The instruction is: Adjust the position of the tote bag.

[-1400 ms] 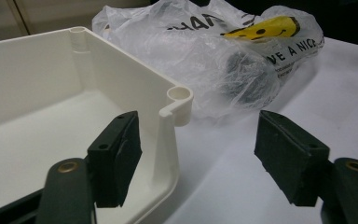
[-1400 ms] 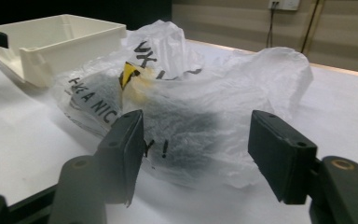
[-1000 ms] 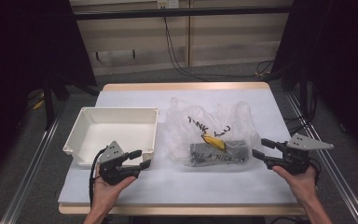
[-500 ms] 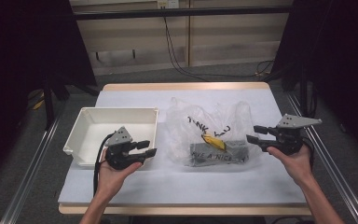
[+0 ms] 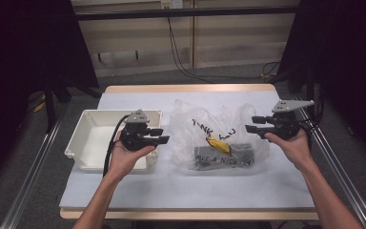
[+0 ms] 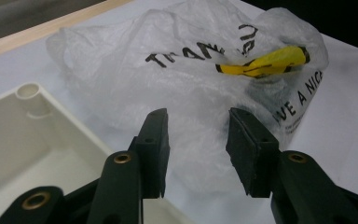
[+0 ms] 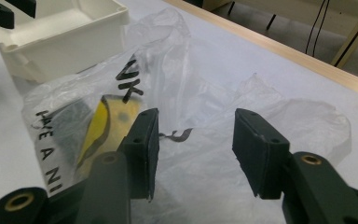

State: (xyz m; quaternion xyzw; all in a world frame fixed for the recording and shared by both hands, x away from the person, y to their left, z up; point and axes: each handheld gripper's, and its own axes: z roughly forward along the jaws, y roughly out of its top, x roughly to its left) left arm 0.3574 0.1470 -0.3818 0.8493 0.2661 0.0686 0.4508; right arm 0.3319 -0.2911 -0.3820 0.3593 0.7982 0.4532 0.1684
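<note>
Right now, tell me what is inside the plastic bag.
Through the thin plastic bag a yellow item shows, lying on a dark grey block. The crumpled film and black print cover the rest, so what they are stays unclear.

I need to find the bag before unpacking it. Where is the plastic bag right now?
In the high view the plastic bag lies mid-table on the white cover, right of the white tray, between the two grippers.

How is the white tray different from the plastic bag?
The white tray is stiff, boxy and looks empty; the plastic bag is crinkly, see-through and holds a yellow thing and a dark block. The bag has black lettering; the tray is plain. Both lie on the table.
</note>
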